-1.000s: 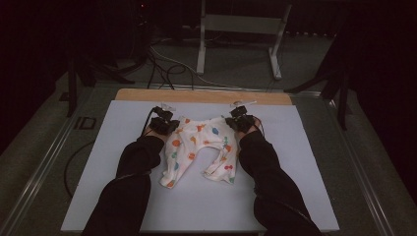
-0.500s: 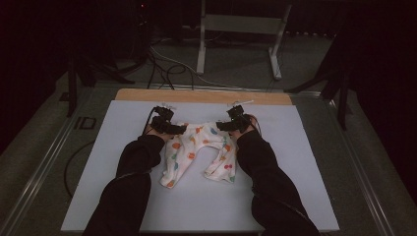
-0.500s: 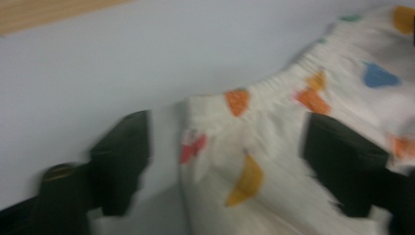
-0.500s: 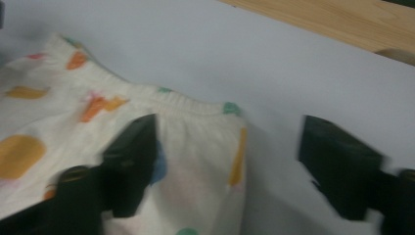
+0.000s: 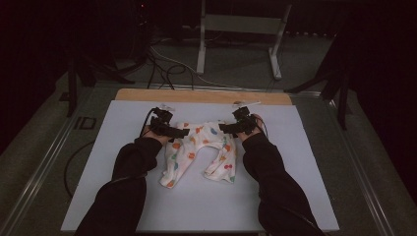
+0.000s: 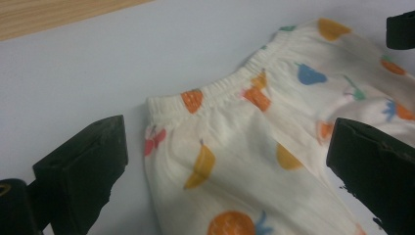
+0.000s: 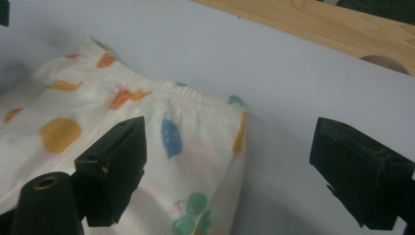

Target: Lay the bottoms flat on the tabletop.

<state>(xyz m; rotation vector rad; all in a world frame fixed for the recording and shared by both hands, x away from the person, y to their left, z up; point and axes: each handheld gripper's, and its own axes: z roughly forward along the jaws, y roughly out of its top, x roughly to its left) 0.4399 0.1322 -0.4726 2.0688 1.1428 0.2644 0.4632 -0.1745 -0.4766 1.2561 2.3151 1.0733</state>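
Small white trousers (image 5: 201,150) with a colourful fruit print lie flat on the white mat (image 5: 295,187), waistband away from me and legs toward me. My left gripper (image 5: 179,132) sits at the left waist corner. Its jaws have just been opening and now stand wide (image 6: 227,142), with the waistband corner (image 6: 195,100) lying loose between them, unpinched. My right gripper (image 5: 227,129) is at the right waist corner. It too has just been opening (image 7: 230,137), and the trousers' edge (image 7: 235,127) rests on the mat between its jaws.
A strip of wooden tabletop (image 5: 196,96) borders the mat's far edge. Beyond it stand a metal frame (image 5: 236,29) and floor cables (image 5: 167,64). Bare mat lies to both sides and in front of the trousers.
Both grippers were shut on the waistband corners a second ago and have since opened and let go. The trousers stay flat in the same place, and the hands have barely shifted.
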